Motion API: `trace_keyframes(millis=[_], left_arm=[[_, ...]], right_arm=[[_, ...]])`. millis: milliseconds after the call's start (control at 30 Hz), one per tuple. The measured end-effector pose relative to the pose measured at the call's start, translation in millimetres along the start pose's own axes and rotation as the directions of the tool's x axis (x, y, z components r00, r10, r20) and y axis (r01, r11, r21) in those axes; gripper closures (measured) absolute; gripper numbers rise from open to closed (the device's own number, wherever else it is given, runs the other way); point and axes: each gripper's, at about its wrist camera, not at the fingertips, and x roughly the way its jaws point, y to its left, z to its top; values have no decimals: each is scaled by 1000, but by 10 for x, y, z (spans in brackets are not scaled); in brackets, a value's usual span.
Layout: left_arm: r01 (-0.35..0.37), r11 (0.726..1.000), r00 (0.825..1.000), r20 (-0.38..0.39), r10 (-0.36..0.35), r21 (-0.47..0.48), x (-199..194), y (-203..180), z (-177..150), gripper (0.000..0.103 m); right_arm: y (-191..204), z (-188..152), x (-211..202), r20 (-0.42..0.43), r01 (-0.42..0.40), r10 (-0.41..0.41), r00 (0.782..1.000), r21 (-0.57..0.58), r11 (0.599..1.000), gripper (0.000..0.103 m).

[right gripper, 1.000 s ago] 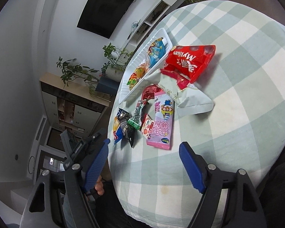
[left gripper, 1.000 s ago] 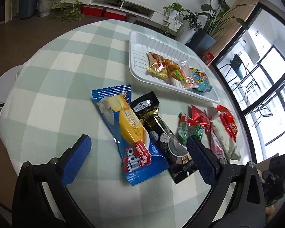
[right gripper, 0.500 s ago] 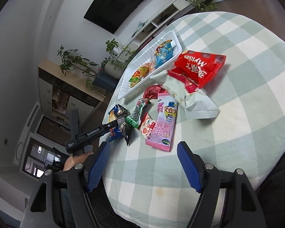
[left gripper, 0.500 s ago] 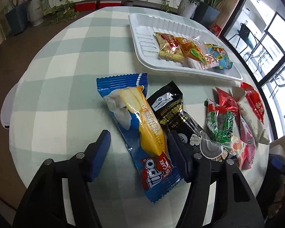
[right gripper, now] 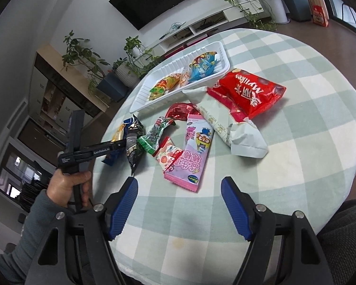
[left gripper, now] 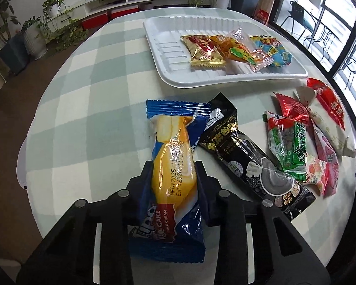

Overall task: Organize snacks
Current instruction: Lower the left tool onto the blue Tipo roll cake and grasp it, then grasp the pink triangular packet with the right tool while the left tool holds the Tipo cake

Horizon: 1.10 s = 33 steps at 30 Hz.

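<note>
Blue roll-cake packet [left gripper: 175,166] sits clamped between the left gripper [left gripper: 173,173] jaws, not yet in the white tray [left gripper: 161,54] well ahead, which holds three snacks. The right gripper [right gripper: 179,204] hangs spread and empty; several packets lie ahead of it on the checked surface [right gripper: 296,166].
</note>
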Motion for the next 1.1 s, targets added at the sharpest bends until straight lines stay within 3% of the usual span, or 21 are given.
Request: trace_keyframes(millis=[200, 333, 800, 1100], left_arm=[[-20, 998, 1000, 9, 19, 53, -51, -78, -91, 75], [14, 998, 1000, 6, -14, 67, -108, -86, -164, 76], [39, 989, 999, -10, -38, 139, -353, -63, -449, 78], [52, 986, 998, -27, -48, 160, -320, -77, -468, 78]], right_arm=[[26, 101, 228, -46, 42, -41, 998, 14, 999, 34], [-7, 176, 382, -82, 57, -53, 995, 46, 997, 41], [-84, 369, 645, -106, 145, -135, 985, 88, 986, 41], [45, 493, 856, -128, 259, -259, 957, -13, 966, 47]])
